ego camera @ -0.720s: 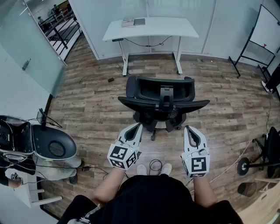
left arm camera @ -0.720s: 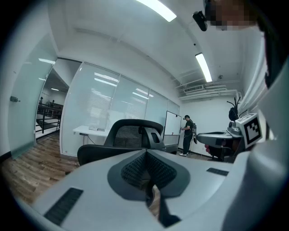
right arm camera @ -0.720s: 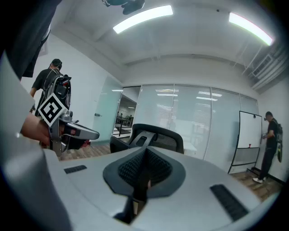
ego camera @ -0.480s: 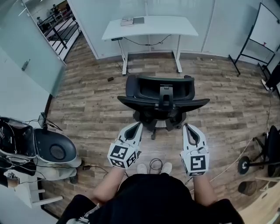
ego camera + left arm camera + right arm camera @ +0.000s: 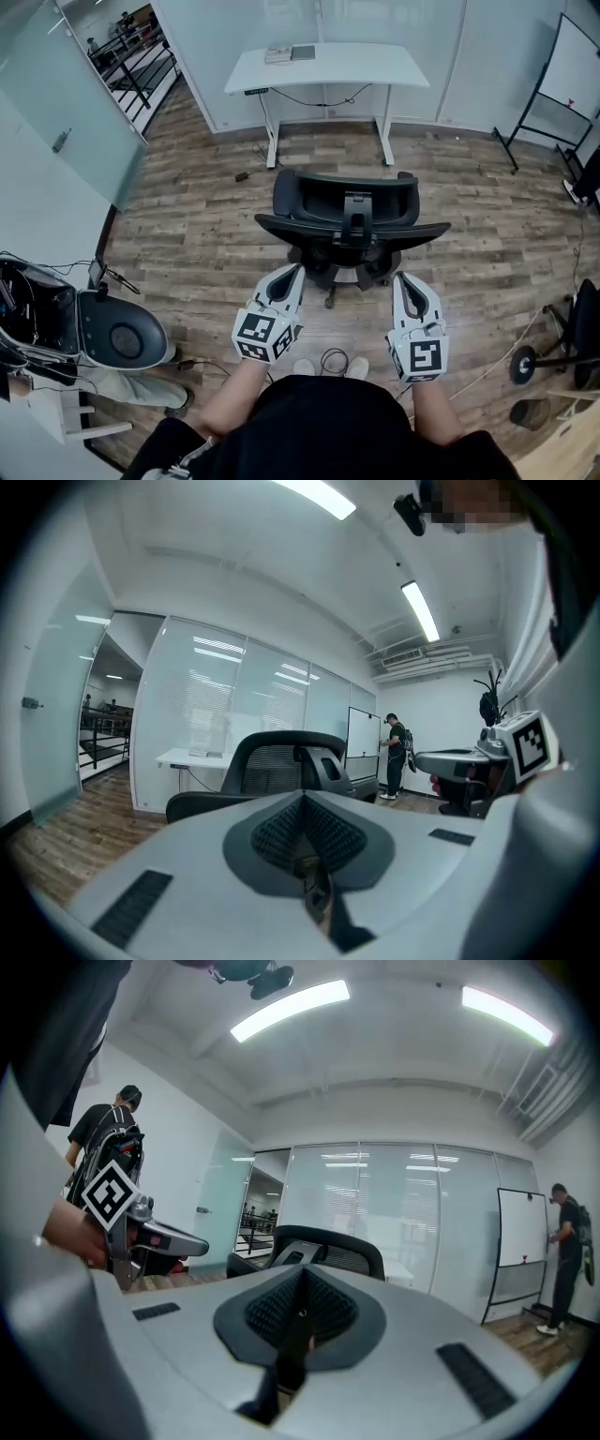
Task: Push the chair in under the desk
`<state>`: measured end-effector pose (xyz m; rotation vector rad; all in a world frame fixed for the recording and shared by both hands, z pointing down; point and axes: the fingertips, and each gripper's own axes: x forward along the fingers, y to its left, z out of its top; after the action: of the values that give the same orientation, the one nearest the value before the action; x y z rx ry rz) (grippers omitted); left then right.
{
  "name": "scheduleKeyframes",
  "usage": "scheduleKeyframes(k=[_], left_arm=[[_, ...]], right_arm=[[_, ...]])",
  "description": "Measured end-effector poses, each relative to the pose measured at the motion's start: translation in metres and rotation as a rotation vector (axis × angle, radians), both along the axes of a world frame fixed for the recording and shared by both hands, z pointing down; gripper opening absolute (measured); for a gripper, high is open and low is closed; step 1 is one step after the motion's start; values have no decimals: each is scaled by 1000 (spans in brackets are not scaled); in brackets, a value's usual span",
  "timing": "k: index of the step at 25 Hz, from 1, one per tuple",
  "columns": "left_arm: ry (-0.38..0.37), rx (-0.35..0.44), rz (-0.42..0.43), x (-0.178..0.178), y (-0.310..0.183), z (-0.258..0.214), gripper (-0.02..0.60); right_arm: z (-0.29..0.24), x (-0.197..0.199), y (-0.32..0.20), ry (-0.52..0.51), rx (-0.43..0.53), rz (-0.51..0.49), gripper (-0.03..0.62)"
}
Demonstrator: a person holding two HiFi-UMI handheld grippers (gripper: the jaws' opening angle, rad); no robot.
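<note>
A black office chair (image 5: 345, 225) stands on the wood floor, its back towards me and its seat facing the white desk (image 5: 326, 67) by the glass wall. A stretch of open floor lies between chair and desk. My left gripper (image 5: 294, 269) is shut and empty, just short of the chair's back at its left. The right gripper (image 5: 404, 277) is also shut and empty, near the back's right end. The chair's mesh back (image 5: 277, 761) rises beyond the closed jaws in the left gripper view, and the chair's back (image 5: 328, 1246) shows likewise in the right gripper view.
A rounded grey machine (image 5: 112, 328) with cables sits at the left. A whiteboard on a stand (image 5: 562, 80) is at the far right, with a wheeled frame (image 5: 553, 352) nearer. A person (image 5: 567, 1251) stands at the whiteboard. A cable loop (image 5: 330, 356) lies by my feet.
The whole view has shifted slightly, so chair and desk sit a little lower in the picture. Both grippers keep their places relative to me.
</note>
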<state>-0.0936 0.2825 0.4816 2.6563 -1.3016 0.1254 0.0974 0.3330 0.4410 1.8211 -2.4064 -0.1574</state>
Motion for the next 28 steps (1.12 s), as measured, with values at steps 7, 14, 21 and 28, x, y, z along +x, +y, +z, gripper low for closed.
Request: scheduleKeyframes(k=[7,14,21,28], left_arm=[[-193,60,-53,9,-15,2,15],[-331,76,-41,28,-3,11,75],[-518,74,7,51,8,33,374],[-902,93,172,48,-18,67,491]], right_arm=[[0,8,-10,49,35,-44,6],[21,8,-2,183,-35,-243,103],[53,11,-7,311,-126,-352,295],[80,9,-31,325,-198,-421,491]])
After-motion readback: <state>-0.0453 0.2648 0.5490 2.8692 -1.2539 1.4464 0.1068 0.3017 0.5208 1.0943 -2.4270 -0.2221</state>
